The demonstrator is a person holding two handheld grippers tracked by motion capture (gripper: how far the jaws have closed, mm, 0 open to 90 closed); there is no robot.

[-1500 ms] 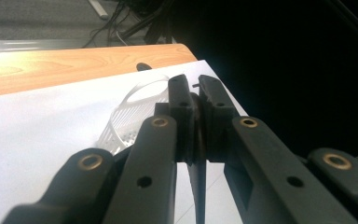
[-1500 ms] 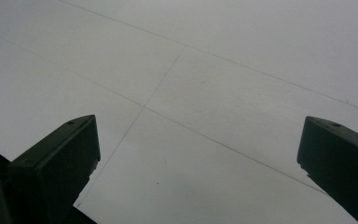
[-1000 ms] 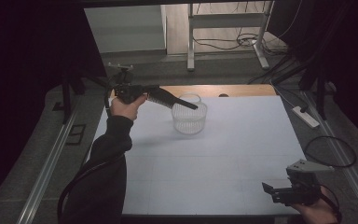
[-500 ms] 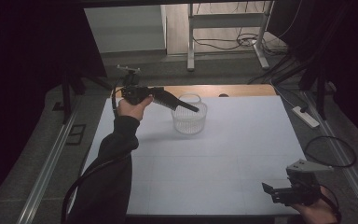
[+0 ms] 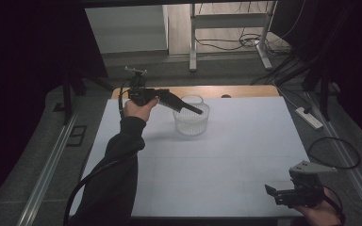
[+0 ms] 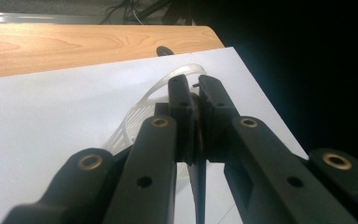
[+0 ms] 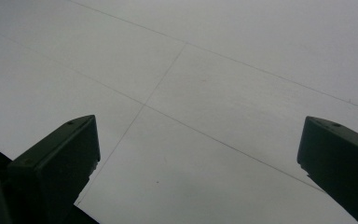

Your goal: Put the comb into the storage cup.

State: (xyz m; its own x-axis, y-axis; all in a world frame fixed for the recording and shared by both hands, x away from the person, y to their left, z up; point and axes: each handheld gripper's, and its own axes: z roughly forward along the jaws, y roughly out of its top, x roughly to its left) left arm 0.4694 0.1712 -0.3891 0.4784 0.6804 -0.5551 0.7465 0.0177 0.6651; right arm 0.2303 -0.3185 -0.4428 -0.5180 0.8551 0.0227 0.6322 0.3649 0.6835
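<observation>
While I hold my left tongs (image 5: 199, 112) out over the clear basket (image 5: 191, 121), their tips sit right above its rim, just inside the near-left edge of the bowl in the high view. Looking down the left gripper view, those tongs (image 6: 193, 88) are pinched nearly together, with only a thin slit between the two black jaws; something dark and narrow sits in that slit lower down, but I cannot tell what it is or whether it is gripped. The basket (image 6: 135, 116) shows beyond the jaws as a pale ribbed wall with a curved rim, partly hidden by them.

The basket itself stands upright on the white worktop (image 5: 245, 155), towards the far side, near the strip of bare wood (image 5: 235, 91) that runs behind it. My left hand (image 5: 139, 109) is raised to the left of the basket, sleeve trailing back towards me.

Well away from the basket, at the near right corner of the worktop, my right tongs (image 5: 269, 190) rest low, pointing left. In the right gripper view those tongs (image 7: 198, 154) are spread wide, holding nothing, with plain white worktop (image 7: 205, 70) and faint pencil lines between the jaws.
</observation>
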